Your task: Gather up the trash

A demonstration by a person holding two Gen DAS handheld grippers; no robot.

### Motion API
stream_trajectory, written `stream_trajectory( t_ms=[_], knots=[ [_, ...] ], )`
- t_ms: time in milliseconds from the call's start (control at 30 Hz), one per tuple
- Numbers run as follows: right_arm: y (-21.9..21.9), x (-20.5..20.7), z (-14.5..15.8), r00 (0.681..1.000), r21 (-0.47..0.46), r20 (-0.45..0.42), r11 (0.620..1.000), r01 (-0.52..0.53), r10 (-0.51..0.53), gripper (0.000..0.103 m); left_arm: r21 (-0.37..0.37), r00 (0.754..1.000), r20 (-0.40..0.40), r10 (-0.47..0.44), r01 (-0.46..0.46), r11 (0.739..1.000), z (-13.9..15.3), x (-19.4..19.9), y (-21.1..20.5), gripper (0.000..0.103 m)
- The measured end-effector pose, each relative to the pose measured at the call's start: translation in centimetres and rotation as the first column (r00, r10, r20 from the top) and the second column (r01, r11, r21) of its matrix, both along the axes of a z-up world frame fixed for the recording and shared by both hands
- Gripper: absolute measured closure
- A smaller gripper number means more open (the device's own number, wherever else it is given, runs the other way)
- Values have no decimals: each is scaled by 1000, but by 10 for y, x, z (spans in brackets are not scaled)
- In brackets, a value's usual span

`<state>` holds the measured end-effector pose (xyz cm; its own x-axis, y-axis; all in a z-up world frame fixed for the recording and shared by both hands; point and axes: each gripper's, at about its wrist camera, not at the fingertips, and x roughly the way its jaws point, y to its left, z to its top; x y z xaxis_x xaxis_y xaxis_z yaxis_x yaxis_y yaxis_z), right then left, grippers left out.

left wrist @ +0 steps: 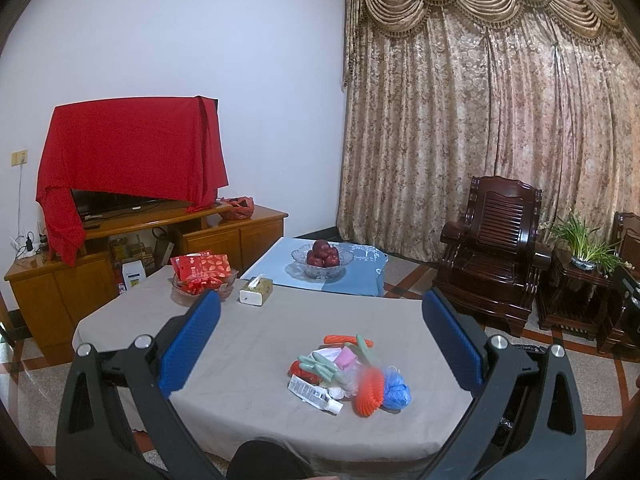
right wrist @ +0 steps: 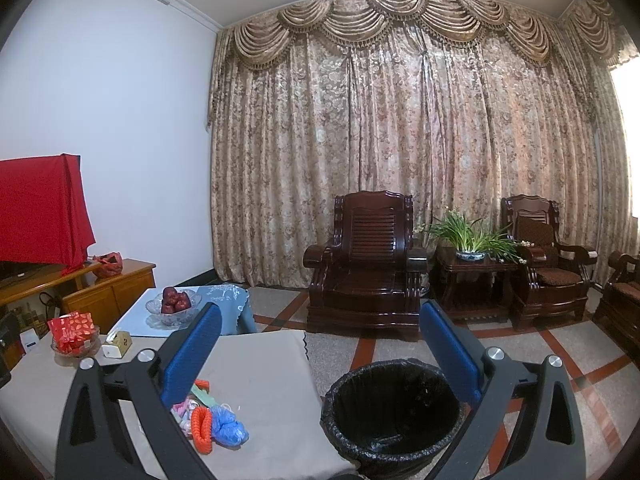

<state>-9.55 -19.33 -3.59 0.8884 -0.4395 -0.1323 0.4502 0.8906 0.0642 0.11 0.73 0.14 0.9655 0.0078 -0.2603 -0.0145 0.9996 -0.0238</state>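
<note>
You have barely begun; your left gripper and right gripper gape wide, holding nothing; the colourful heap of plastic wrappers sits on the grey-clothed table, beside the black-lined round bin.

Bin (black-lined) beside table
</note>
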Motion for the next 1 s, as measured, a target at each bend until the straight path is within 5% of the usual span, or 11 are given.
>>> stream_trajectory(
  t_ms=[567, 1000],
  knots=[
    [15, 9, 28, 1000, 2, -5, 1000, -1, 1, 6, -1, 1000, -1, 2, -2, 1000, 2, 0, 6, 5],
    [19, 48, -17, 993, 0, -109, 999, -48, 48, 6, 9, 988, -151, 10, -9, 1000, -41, 36, 15, 5]
  ],
)
